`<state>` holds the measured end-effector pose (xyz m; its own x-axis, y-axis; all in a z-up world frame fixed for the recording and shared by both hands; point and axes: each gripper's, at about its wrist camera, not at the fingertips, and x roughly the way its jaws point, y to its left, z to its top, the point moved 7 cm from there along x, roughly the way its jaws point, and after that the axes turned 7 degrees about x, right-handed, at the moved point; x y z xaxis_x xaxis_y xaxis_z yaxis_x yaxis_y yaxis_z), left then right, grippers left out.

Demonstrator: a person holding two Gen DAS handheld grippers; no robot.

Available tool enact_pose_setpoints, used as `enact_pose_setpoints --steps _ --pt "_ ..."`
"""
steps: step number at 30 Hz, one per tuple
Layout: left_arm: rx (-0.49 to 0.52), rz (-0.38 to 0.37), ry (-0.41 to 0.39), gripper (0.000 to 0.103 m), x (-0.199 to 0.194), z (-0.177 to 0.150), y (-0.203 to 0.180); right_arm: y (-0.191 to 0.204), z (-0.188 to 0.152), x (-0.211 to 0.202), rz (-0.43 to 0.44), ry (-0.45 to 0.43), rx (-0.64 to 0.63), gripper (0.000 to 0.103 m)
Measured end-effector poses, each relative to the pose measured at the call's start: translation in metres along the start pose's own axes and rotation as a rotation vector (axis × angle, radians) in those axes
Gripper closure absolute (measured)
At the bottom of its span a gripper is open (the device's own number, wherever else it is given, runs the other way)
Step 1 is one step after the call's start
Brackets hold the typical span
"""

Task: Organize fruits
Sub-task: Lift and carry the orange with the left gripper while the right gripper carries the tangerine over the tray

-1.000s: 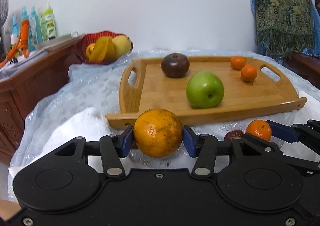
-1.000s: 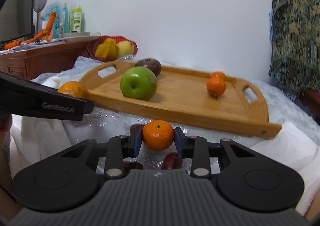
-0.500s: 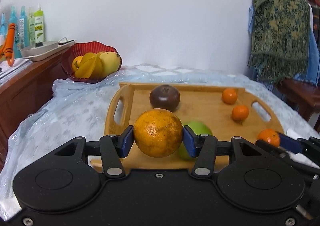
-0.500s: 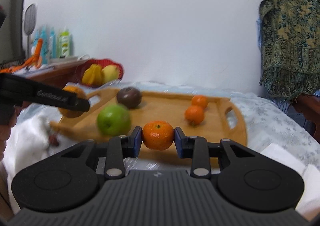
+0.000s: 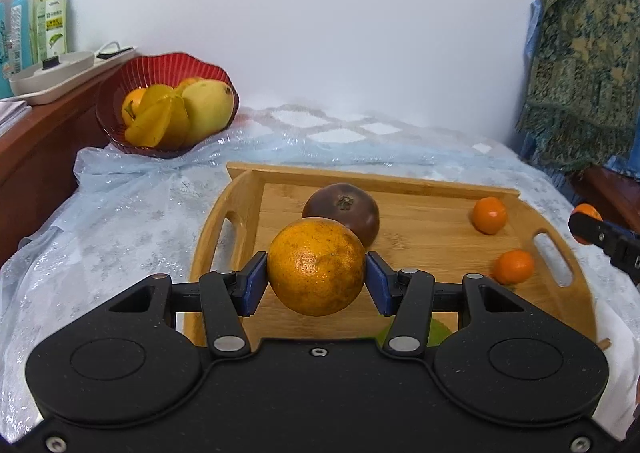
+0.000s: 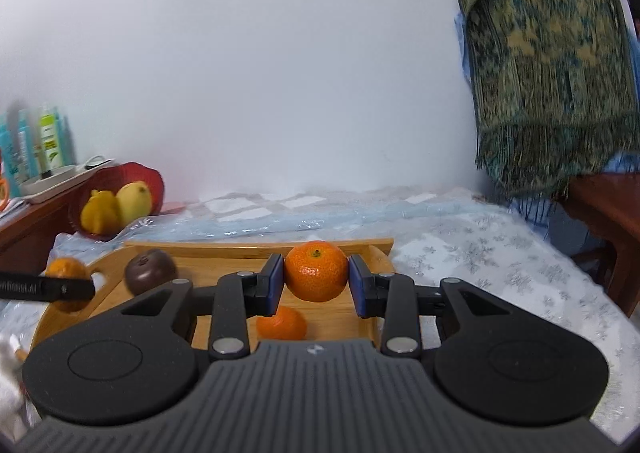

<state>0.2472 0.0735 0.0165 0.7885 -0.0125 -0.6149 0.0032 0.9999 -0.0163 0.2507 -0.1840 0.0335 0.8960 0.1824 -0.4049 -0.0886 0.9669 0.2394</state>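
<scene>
A bench draped in clear, crinkled plastic sheet [image 5: 132,213] over a snowflake-patterned cloth stands against a plain white wall, and the wooden tray [image 5: 420,173] lying on it serves as the landmark here.

Nearest the camera, the left hand-held gripper [image 5: 316,277] is clenched on a large orange [image 5: 316,265], its blue pads pressing the fruit's two sides and holding it in the air above the tray's near-left part. The right hand-held gripper [image 6: 316,279] likewise grasps a small mandarin [image 6: 316,271] over the right part of the tray. A green apple [image 5: 436,331] peeks out below the left gripper, at the tray's near edge.

Further in, a dark brown fruit [image 5: 344,213] sits on the tray floor just behind the orange, and two loose mandarins [image 5: 514,267] lie toward the tray's right handle. Beyond the tray's far-left corner stands a red bowl [image 5: 120,93] holding yellow fruit. A patterned green shawl [image 5: 588,53] hangs past the tray's right end.

The orange looks firm and fairly heavy, with a pebbled rind that should give the pads purchase; gripping across its widest girth seems sound. The mandarin is probably light and soft-skinned, so a gentle squeeze at its middle would suit, and both are round enough to roll once set down.
</scene>
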Motion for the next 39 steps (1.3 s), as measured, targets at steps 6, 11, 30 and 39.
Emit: enact_pose_setpoints --steps 6,11,30,39 --pt "0.007 -0.016 0.067 0.053 0.028 -0.003 -0.004 -0.007 -0.004 0.033 -0.018 0.092 0.005 0.064" --pt "0.021 -0.016 0.087 0.053 0.041 -0.003 -0.008 -0.013 -0.009 0.052 -0.032 0.152 0.014 0.064" --pt "0.013 0.013 0.098 0.053 0.072 0.01 0.001 -0.012 -0.018 0.083 -0.039 0.233 0.012 0.063" --pt "-0.022 0.039 0.095 0.053 0.086 0.02 0.017 -0.015 -0.02 0.091 -0.052 0.249 0.014 0.063"
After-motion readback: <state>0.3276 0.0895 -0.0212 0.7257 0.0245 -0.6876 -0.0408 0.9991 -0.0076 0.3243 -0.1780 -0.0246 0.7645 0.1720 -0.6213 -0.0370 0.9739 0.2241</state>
